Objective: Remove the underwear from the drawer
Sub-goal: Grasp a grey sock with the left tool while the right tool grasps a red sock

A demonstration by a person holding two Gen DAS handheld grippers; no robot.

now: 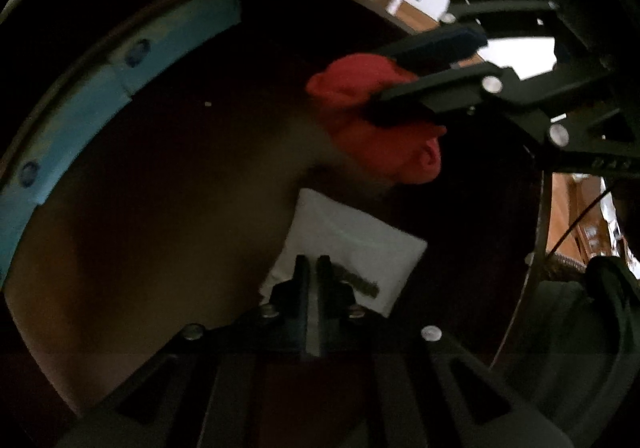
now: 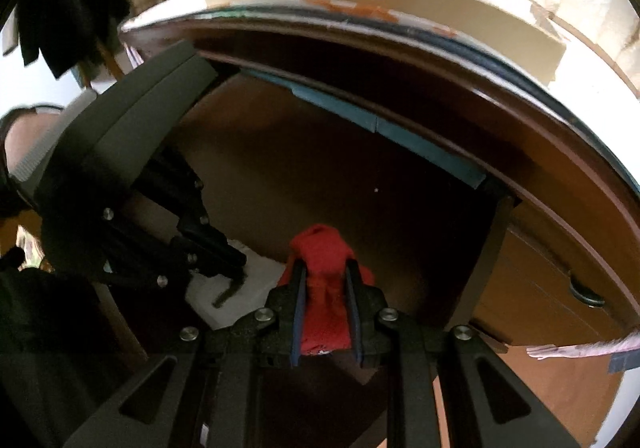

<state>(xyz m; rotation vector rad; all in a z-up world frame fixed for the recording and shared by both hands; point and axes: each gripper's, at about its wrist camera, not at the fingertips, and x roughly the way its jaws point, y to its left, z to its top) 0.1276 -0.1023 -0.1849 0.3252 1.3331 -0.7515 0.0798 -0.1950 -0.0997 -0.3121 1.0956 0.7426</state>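
Right gripper (image 2: pixel 326 280) is clenched on the red underwear (image 2: pixel 324 288), the bunched cloth squeezed between its two fingers and held above the brown floor of the open drawer (image 2: pixel 320 168). Left gripper (image 1: pixel 313 280) is pinched together on nothing, just over the folded white garment (image 1: pixel 352 248) near the drawer's front edge.
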